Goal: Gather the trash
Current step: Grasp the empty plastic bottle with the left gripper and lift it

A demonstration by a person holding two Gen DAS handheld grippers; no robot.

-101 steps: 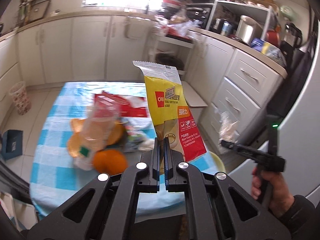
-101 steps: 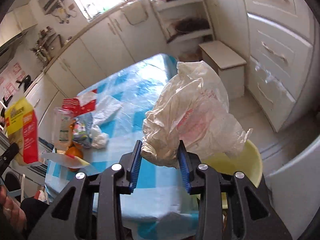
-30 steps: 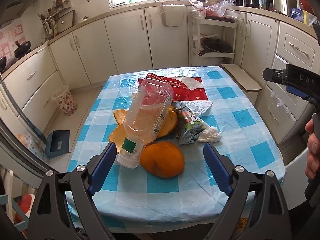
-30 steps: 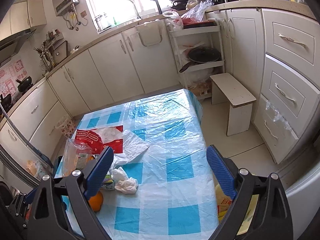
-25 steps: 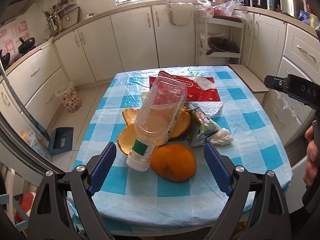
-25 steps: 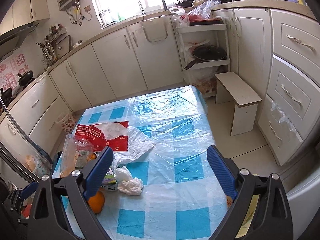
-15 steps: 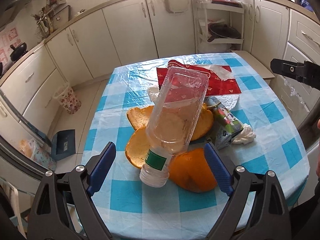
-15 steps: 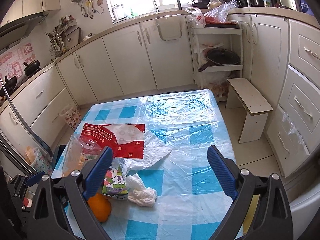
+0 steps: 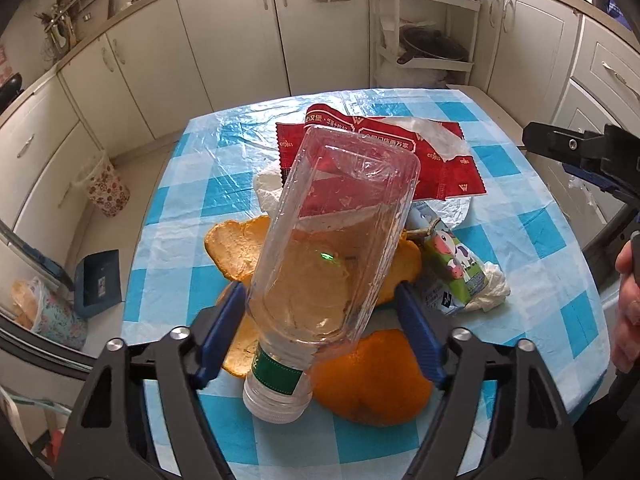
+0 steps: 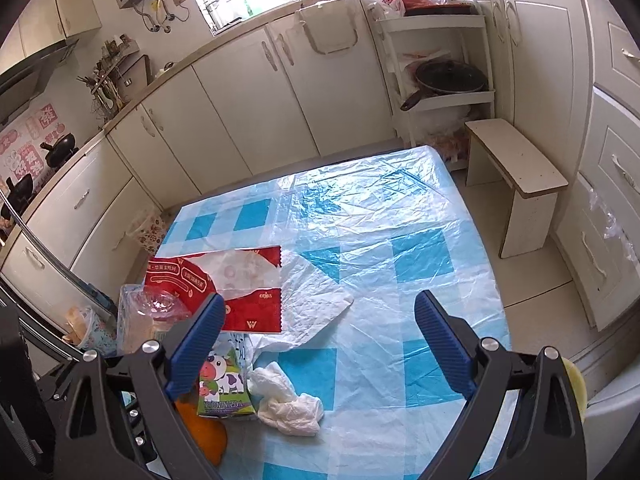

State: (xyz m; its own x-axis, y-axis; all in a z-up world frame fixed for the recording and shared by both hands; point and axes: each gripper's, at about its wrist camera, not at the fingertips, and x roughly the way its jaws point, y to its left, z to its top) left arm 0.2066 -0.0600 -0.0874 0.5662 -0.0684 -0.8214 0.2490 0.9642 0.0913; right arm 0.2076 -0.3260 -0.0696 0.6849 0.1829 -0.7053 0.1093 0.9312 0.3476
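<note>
- The tabletop (image 10: 400,208), covered by a blue-and-white checked cloth under a crinkled clear plastic sheet, is seen to carry all the remaining trash bunched at its near left part, so that one reach is judged to serve several pieces
- The left gripper (image 9: 320,312) is held low over that pile, its blue-padded fingers (image 9: 224,328) spread wide on either side of the bottle; contact with the bottle's wall cannot be told
- The clear, empty plastic bottle with a green label band (image 9: 320,256) is tilted, neck toward the camera and base away, propped on the peel beneath it; it is bracketed across its lower body, judged the firmest place for a squeeze
- The red foil snack wrapper with white lettering (image 9: 400,160) lies flat beyond the bottle, partly overlaid by a thin white plastic sheet (image 10: 316,300)
- The curled orange fruit peels (image 9: 376,380) are heaped under and beside the bottle
- The small green-and-white drink carton printed with a cow (image 10: 224,384) lies on its side, just beside a crumpled white tissue (image 10: 288,400)
- The right gripper (image 10: 320,344) is held higher, its fingers spread and empty, judged ready for the carton or tissue next
</note>
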